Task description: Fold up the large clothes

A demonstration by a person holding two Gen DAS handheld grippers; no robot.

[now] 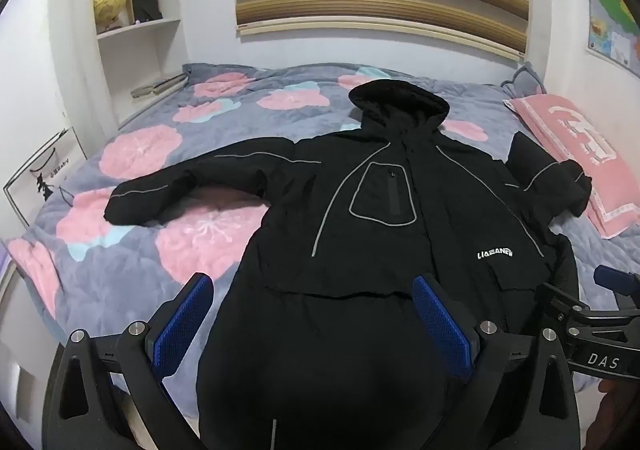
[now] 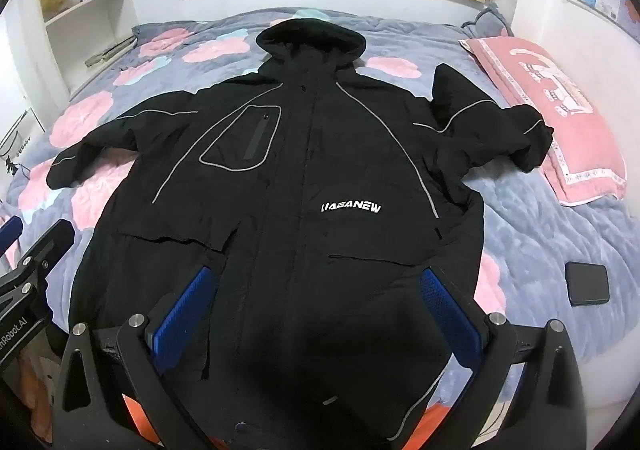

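Though it lies flat on the flowered bed quilt (image 2: 540,218), hem nearest both spread, empty hand-held grippers (image 1: 314,320) (image 2: 320,312), I rate the black hooded padded jacket (image 2: 288,178) bulky, soft, slippery-shelled; I'd pinch sleeve cuffs.

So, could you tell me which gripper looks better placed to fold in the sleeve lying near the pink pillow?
Probably the right gripper: it hovers open over the jacket on the side of that sleeve and the pink pillow. The left gripper, also open, sits toward the other sleeve.
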